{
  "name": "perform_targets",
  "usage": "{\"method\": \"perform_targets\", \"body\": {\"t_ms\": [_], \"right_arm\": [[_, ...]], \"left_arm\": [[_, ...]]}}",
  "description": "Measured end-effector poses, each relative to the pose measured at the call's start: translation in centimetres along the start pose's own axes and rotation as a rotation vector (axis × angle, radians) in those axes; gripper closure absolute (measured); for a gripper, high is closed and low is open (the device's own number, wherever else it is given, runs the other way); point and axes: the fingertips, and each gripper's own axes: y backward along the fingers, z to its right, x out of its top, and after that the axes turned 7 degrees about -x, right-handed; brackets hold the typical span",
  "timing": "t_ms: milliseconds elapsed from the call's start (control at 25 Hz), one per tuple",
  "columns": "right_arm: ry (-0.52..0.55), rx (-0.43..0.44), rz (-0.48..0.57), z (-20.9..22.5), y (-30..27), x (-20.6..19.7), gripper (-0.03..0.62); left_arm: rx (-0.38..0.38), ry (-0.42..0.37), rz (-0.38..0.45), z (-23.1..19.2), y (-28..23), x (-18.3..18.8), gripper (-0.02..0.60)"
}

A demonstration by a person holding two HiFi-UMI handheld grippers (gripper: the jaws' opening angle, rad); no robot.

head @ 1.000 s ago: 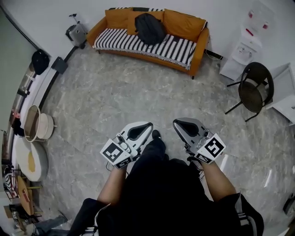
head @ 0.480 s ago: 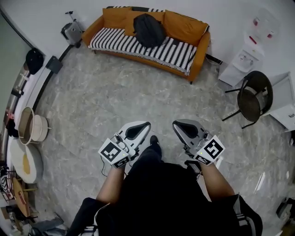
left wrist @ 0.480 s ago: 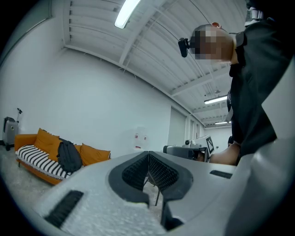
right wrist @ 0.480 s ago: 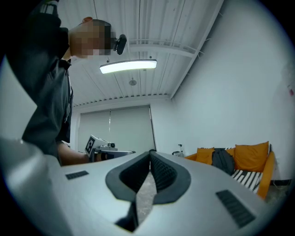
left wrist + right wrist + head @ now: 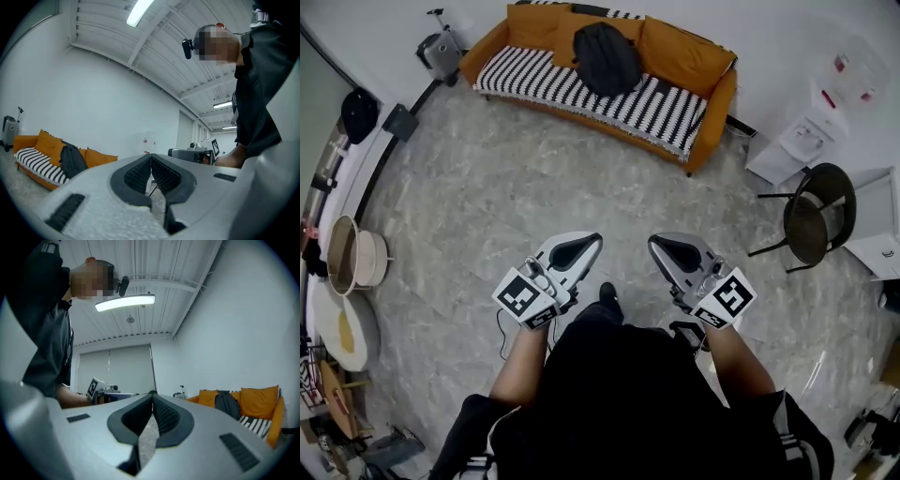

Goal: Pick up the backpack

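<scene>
Backpack (image 5: 605, 58) sits on sofa (image 5: 719, 105) (against orange cushions (image 5: 680, 52))

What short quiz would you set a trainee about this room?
1. True or false: the backpack rests on the sofa.
2. Which is shut? A) left tool only B) right tool only C) both
3. What pattern covers the sofa's seat?
Key: 1 true; 2 C, both shut and empty; 3 black-and-white stripes.
</scene>
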Motion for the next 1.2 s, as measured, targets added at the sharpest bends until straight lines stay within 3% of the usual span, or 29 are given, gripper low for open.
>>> {"method": "perform_targets", "body": {"t_ms": [520,840,1200], "right_arm": [[0.0,-0.066,0.009,5.6,-2.9,1.2,0.568],[-0.017,-0.056,0.023,9.0,-4.5,1.1,0.568],[-0.002,-0.026,0.059,15.7,-7.7,2.4,0.568]], "left_arm": [[-0.018,0.053,-0.007,-4.2,-2.4,0.5,0.56],[0.004,0.052,-0.01,-6.9,-4.1,0.1,0.56],[0.027,0.023,-0.013,-12.3,-8.6,1.2,0.56]]}}
